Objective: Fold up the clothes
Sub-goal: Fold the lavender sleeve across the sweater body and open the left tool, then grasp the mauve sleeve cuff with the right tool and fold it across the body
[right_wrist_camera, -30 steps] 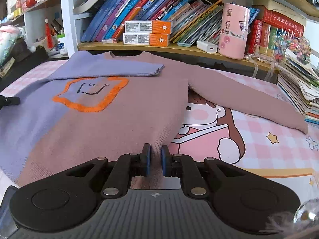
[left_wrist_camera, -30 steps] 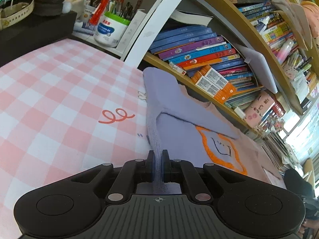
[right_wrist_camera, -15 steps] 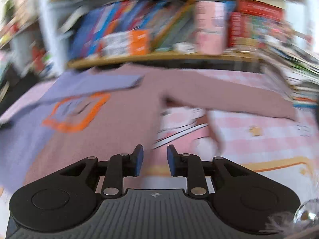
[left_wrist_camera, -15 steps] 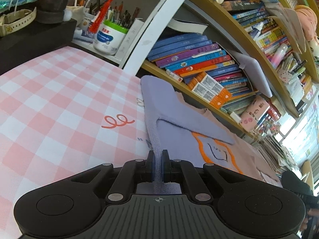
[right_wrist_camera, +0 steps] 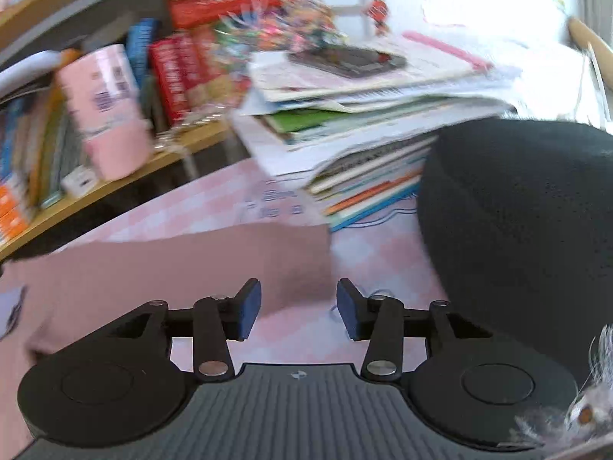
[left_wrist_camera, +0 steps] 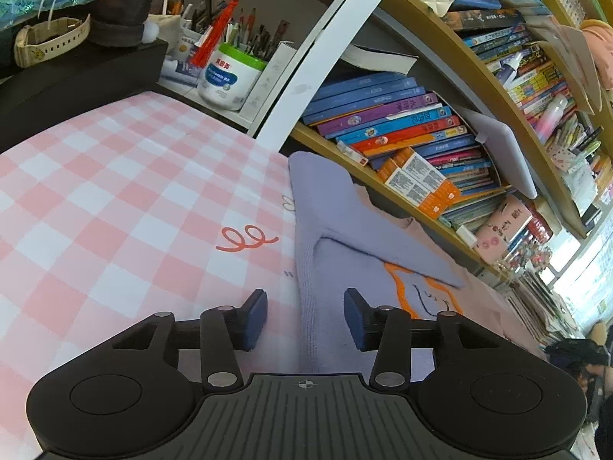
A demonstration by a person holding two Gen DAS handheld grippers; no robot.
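Observation:
A knitted sweater [left_wrist_camera: 345, 230], lilac on one side and dusty pink on the other with an orange star face, lies flat on the pink checked cloth [left_wrist_camera: 95, 207]. Its lilac sleeve is folded across the chest. My left gripper [left_wrist_camera: 305, 316] is open, its fingers either side of the lilac side edge without gripping it. In the right wrist view, which is blurred, the pink sleeve [right_wrist_camera: 172, 268] stretches toward a cuff end. My right gripper [right_wrist_camera: 299, 308] is open just above that cuff, holding nothing.
A bookshelf [left_wrist_camera: 402, 145] full of books runs along the far edge of the cloth. A pen tub [left_wrist_camera: 226, 80] stands at the back left. A pile of papers and books [right_wrist_camera: 364, 122] and a dark rounded object [right_wrist_camera: 517, 230] crowd the right side.
Both grippers have let go of the sweater and opened. The right gripper has swung right, from the hem to the pink sleeve's cuff. The left stays at the lilac edge.

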